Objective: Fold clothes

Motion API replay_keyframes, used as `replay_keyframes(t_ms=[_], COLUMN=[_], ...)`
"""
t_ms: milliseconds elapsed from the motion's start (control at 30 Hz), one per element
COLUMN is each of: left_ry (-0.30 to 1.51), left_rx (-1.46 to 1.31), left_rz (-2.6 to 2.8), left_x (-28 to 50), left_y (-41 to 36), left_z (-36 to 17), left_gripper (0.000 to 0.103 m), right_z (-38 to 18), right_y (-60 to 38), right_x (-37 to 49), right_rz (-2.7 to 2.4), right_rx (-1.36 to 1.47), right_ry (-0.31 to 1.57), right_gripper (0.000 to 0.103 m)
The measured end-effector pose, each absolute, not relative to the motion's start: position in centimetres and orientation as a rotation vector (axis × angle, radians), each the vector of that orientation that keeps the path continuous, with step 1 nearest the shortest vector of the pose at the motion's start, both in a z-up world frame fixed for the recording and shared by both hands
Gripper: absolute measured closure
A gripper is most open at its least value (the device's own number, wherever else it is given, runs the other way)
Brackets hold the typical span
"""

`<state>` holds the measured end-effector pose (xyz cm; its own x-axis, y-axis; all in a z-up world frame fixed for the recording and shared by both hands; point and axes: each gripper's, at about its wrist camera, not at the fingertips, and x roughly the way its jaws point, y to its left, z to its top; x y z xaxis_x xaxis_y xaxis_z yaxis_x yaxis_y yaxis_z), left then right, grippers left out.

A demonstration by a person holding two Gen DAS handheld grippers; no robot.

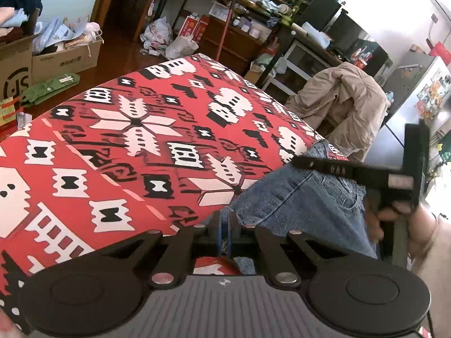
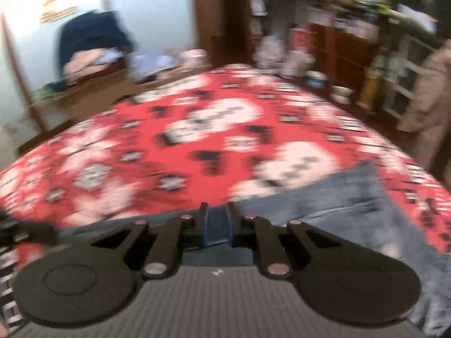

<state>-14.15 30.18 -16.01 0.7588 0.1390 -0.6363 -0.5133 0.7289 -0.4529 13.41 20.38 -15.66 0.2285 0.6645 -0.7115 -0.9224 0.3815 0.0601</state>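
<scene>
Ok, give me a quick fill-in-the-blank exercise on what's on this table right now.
1. The garment being folded is a pair of blue ____.
2. The tablecloth is mainly ____ with black and white patterns.
3. The left gripper is ____ on the jeans.
4. A ____ coat hangs over the chair.

Missing words: jeans; red; shut; beige

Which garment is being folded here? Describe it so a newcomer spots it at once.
Start at the red patterned cloth covering the big surface. At its near right corner lie blue denim jeans. They are the only blue denim on the cloth; the beige coat hangs off a chair beyond.
</scene>
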Motion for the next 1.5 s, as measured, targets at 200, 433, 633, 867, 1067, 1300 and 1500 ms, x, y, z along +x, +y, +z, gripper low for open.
replay_keyframes(t_ms=[200,433,633,867,1067,1300,1500], left_ry=[0.607,0.567,0.586,0.602,0.627,0.634,0.623], left_rx=[-0.688,-0.690,-0.674,-0.686,-0.692,-0.700,-0.674], left_rz=[0.384,0.355,0.332,0.307,0.354,0.359,0.339], left_x=[-14.2,-12.4,-9.9,-8.4,-9.0,-9.8,-9.7], left_y=[30.5,30.0,29.7,29.3,29.6,29.9,29.8], left_z=[-15.7,-14.3,-14.6,-15.4,-16.5,-16.2,-14.9], left_gripper=[0.099,0.099,0.099,0.099,0.099,0.099,0.099], right_z=[-14.5,-14.4,-15.3,-14.2,-15.4,-15.0,-9.2], right_y=[18.7,17.7,19.5,18.1,19.1,20.4,12.5], right_x=[17.0,14.5,15.6,18.0,19.1,20.4,19.4], right_rz=[1.085,1.194,1.109,1.061,1.050,1.023,0.981], right_rx=[-0.325,-0.403,-0.433,-0.379,-0.412,-0.334,-0.185], right_ry=[0.747,0.744,0.716,0.712,0.727,0.764,0.708], right_gripper=[0.089,0.088,0.090,0.090,0.090,0.090,0.090])
